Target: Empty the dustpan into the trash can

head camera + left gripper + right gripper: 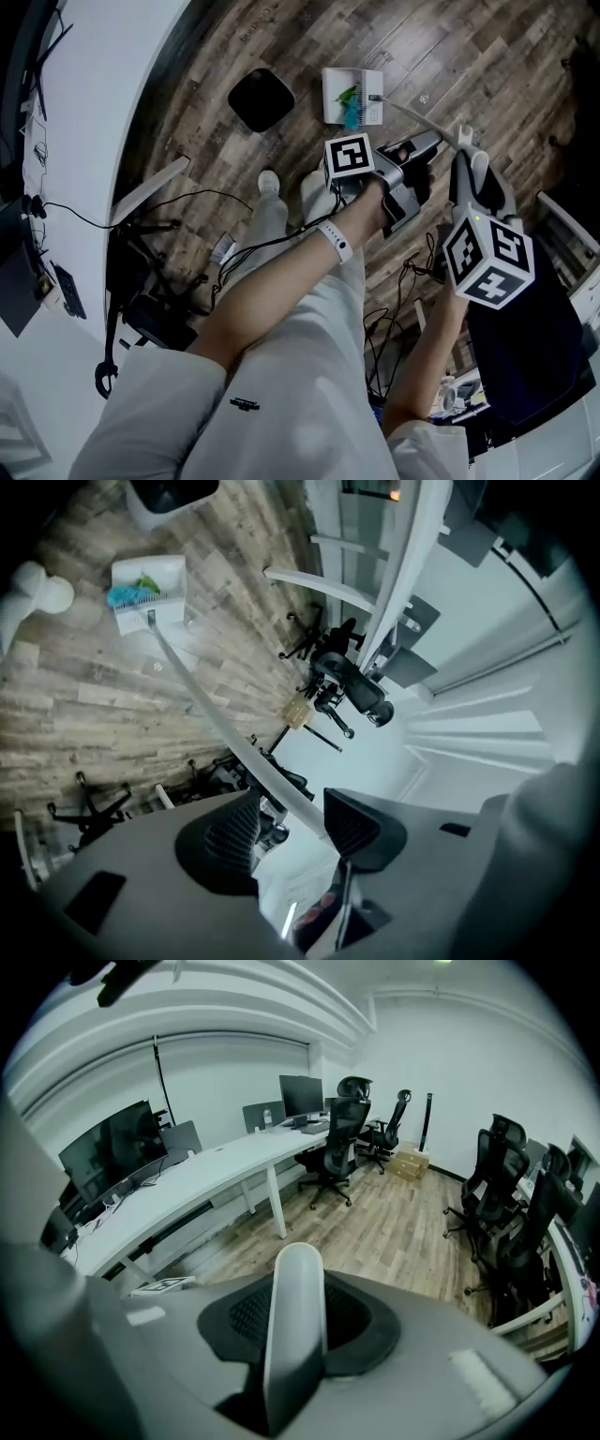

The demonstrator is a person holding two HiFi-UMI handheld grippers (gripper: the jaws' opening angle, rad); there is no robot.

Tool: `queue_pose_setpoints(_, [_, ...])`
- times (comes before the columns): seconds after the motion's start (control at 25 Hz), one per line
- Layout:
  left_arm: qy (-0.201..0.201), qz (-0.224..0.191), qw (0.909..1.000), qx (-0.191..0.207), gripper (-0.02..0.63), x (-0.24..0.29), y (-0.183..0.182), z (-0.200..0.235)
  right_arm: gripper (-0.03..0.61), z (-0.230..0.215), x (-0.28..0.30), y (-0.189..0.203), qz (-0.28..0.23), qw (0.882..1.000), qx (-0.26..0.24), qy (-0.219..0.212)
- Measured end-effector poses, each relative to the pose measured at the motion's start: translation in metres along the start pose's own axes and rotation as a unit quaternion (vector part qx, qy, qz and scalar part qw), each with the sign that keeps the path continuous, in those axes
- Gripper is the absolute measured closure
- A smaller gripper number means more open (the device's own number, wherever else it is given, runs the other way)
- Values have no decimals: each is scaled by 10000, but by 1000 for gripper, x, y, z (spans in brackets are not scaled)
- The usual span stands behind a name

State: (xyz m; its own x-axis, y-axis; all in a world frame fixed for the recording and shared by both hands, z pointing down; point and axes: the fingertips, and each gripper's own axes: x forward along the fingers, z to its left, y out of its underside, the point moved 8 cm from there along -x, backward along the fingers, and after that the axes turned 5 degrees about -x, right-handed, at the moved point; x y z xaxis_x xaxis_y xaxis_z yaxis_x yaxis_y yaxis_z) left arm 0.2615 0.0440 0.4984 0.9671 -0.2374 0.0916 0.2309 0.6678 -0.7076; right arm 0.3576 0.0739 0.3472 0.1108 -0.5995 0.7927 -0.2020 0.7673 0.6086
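White dustpan (333, 105), long slim handle (417, 114), wood-plank floor (487, 56).

White walls (450, 1063) enclose a wood-plank floor (394, 1227), long white desk (216, 1171), black chairs (339, 1147).

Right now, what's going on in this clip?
A person is working a long-handled dustpan with two hand-held grippers. The right gripper is shut on the top of the handle. The left gripper is open, with the handle running between its jaws. The dustpan appears to rest on the wood floor near the black trash can, green and blue scraps inside, not yet emptied.
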Motion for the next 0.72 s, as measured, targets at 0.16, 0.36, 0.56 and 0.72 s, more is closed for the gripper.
queue_pose_setpoints(0.16, [73,-153,9991,-395,408,9,2,2,462,7,-10,2,-35,9999,95,22])
queue_pose_setpoints(0.36, [-44,0,9979,-642,422,9,10,7,462,11,-23,7,-89,9996,242,92])
queue_pose_setpoints(0.56, [-94,234,9960,-862,422,6,19,8,462,19,-38,14,-132,9991,345,217])
queue_pose_setpoints(0.72, [-231,326,9928,-1134,436,-2,27,9,462,28,-49,20,-150,9989,339,290])
